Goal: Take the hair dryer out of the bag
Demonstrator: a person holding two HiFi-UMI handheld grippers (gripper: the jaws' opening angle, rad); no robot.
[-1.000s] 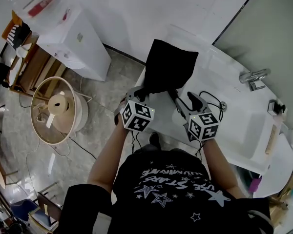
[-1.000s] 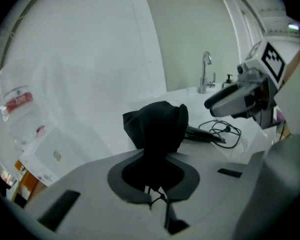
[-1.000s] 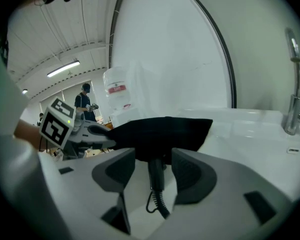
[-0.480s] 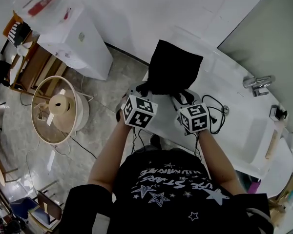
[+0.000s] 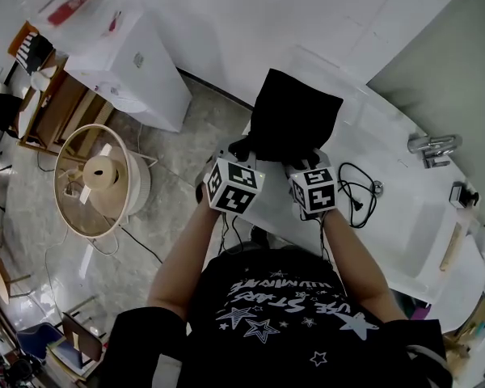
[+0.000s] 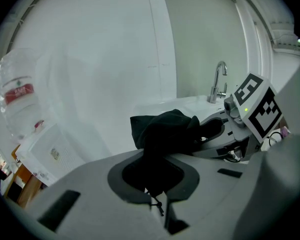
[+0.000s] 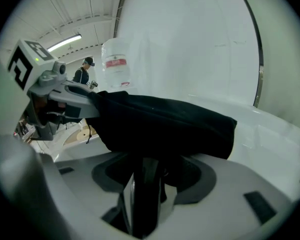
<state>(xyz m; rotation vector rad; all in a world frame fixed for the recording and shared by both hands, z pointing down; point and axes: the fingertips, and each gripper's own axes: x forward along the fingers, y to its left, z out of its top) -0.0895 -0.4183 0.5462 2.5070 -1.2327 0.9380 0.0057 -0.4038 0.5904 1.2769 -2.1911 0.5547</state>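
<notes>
A black cloth bag [image 5: 295, 124] lies on the white counter [image 5: 372, 124] left of the sink; the hair dryer itself is hidden. My left gripper [image 5: 239, 147] is shut on the bag's near left edge [image 6: 162, 129], with cloth pinched between its pads [image 6: 140, 176]. My right gripper [image 5: 304, 160] is at the bag's near right edge. Its jaws have just been opening, and a dark glossy upright part [image 7: 142, 184] stands in the gap between them under the bag [image 7: 165, 124]. I cannot tell what that part is. A black cord with a plug [image 5: 352, 188] lies beside the bag.
A sink basin [image 5: 408, 217] with a chrome tap [image 5: 432, 145] lies to the right on the counter. On the floor to the left stand a round fan [image 5: 101, 180] and a white cabinet [image 5: 125, 67]. The counter's near edge runs just under both grippers.
My right gripper has moved left and forward from beside the cord to the bag's near edge. The left gripper has kept its hold on the bag and barely shifted.
</notes>
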